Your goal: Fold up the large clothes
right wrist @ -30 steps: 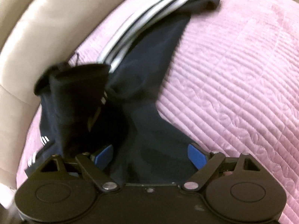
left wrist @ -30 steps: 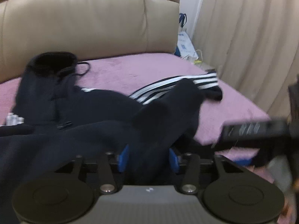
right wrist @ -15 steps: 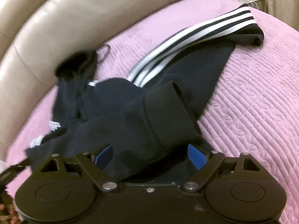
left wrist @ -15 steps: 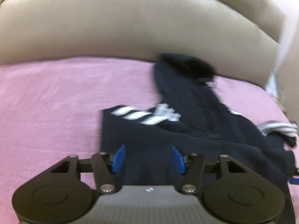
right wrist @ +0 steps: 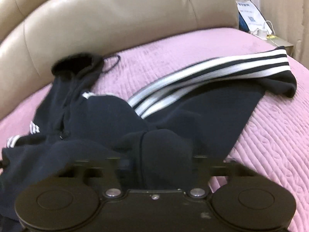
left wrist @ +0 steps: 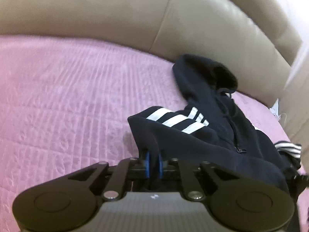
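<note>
We have the left gripper (left wrist: 153,161) clamped on the near edge of the dark hoodie (left wrist: 202,135), blue pads nearly together. Our right gripper (right wrist: 158,166) is closing on a bunched fold (its pads are hidden by cloth). The hoodie sprawls on the pink quilt (right wrist: 270,135), its striped sleeve (right wrist: 222,71) stretched away from the beige headboard (left wrist: 135,15).

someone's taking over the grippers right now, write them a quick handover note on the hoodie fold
Left gripper: shut on a thin pinch of the navy hoodie at its near left corner.
Right gripper: jaws closing around a thick bunch of the same hoodie; the pads are hidden under the cloth, so the grip is unconfirmed.
Hoodie: bunched on the pink bedspread, hood toward the beige headboard, striped sleeve stretched out to the right.
Done: both hands are at the near edge.
Left: confirm the right grip, spread it flat, fold the sleeves in, fold the body.
</note>
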The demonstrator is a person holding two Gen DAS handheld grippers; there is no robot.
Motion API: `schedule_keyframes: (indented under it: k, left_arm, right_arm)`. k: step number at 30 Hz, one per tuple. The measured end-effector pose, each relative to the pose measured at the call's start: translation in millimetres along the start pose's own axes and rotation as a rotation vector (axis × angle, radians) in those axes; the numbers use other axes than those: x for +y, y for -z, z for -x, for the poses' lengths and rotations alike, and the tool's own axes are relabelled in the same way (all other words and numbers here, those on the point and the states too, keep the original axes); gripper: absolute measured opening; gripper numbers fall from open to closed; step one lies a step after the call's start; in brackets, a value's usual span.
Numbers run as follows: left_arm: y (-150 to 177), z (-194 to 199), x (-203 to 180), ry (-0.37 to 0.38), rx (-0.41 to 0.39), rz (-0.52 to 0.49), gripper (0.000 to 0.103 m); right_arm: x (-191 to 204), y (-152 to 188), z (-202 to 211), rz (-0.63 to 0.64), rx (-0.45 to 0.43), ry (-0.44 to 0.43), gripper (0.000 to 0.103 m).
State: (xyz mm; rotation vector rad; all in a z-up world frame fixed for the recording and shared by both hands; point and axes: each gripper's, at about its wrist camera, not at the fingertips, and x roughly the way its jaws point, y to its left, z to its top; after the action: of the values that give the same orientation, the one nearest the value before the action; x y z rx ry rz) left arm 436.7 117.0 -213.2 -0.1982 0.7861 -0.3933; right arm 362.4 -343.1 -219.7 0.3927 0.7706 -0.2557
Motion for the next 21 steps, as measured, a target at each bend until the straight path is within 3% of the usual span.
schedule_keyframes:
  k: [5,8,10,12,15,16,18,19,20,21]
  left_arm:
    - [3.9,23.7,-16.2,-0.118,-0.111,-0.017,0.006]
    - [6.9,31.7,-22.8,-0.245,-0.148,-0.059,0.006]
    - [8.9,30.4,-18.8,-0.293,-0.135,-0.060,0.006]
    - [12.2,20.6,-17.9,-0.300,-0.091,-0.091,0.006]
    - [10.6,11.1,-18.4,-0.302,-0.037,-0.076,0.011]
    - [8.5,12.5,-17.9,-0.294,-0.027,-0.056,0.015]
    - [4.6,20.2,-19.6,-0.270,0.006,-0.043,0.024]
    - [3.7,25.0,-21.0,-0.262,0.035,-0.051,0.034]
    - [5.8,31.2,-24.0,-0.248,0.076,-0.069,0.044]
    - [9.6,37.3,-26.0,-0.235,0.108,-0.084,0.048]
  right_arm:
    - [26.9,-4.3,25.5,0.121,-0.184,-0.015,0.012]
    - [39.0,-12.4,45.3,0.157,-0.316,-0.081,0.012]
    - [47.3,-15.2,41.2,0.190,-0.311,-0.105,0.013]
    - [50.5,-14.5,18.9,0.194,-0.224,-0.068,0.014]
    - [35.3,-9.0,-25.0,0.123,-0.068,-0.020,0.028]
    - [27.6,-8.3,-32.5,0.096,-0.045,-0.019,0.046]
    - [15.9,-12.2,-31.4,0.034,-0.058,-0.032,0.071]
    - [11.7,-16.0,-24.9,0.000,-0.081,-0.027,0.084]
    - [9.1,-18.6,-17.3,-0.012,-0.093,-0.030,0.084]
    - [6.4,-21.2,-13.5,-0.020,-0.089,-0.044,0.084]
